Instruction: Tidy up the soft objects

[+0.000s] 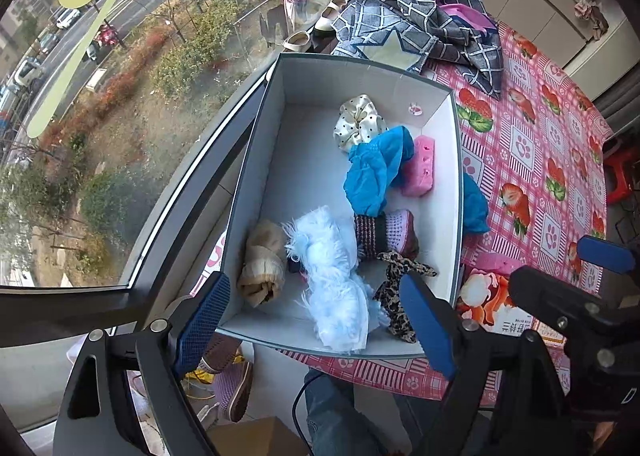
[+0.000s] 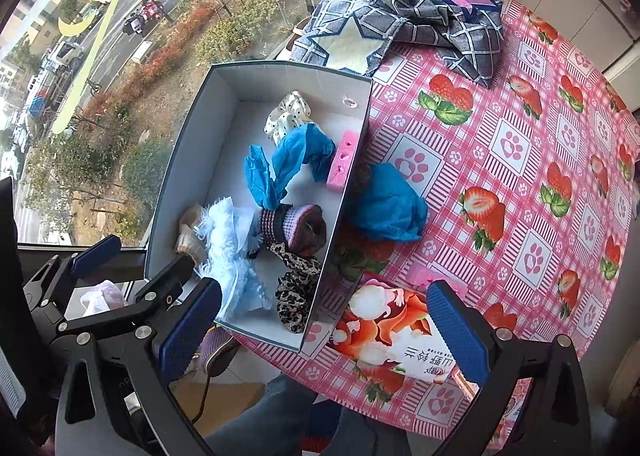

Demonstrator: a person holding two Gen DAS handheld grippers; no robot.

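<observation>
The left gripper has a black angular frame with triangular cut-outs; its two fingers carry blue pads with a fine cross-hatched texture; round silver screws sit at the finger joints; smaller dark bolts stud the linkage arms. The right gripper has the same build: a black frame, blue textured pads, silver screw heads at the pivots. A thin black cable loops below the left gripper; the person's leg is clad in blue denim.
</observation>
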